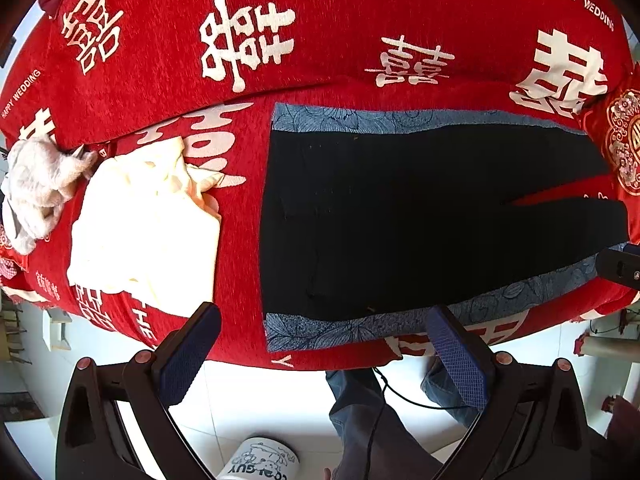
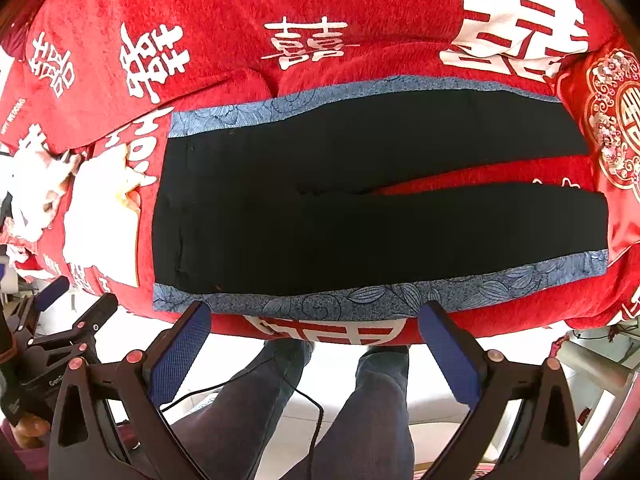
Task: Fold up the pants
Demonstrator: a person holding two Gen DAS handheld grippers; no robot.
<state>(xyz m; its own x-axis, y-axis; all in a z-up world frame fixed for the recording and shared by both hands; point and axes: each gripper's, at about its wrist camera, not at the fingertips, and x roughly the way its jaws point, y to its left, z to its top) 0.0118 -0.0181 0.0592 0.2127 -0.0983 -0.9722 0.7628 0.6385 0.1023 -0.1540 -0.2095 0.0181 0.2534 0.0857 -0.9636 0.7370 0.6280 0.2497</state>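
A bed draped in a red wedding-print cover point(image 2: 360, 8) carries black pants point(image 2: 360, 236) laid flat, waistband left, legs parted toward an embroidered cushion point(image 2: 612, 120), blue patterned side strips running along both long edges. Cream cloth point(image 1: 148, 232) lies just beside the waistband. Both the left hand-held gripper point(image 1: 324, 356) and right hand-held gripper point(image 2: 316, 352) hover wide apart and empty at the near edge.

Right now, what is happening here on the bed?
A person stands at the edge of a red bedspread with a handheld tool in each hand. Black pants with blue patterned side stripes lie flat on it, legs spread slightly apart, not yet folded. The left tool and the right tool are both open near the closest side stripe and grip nothing. A cream garment lies beside the waistband.
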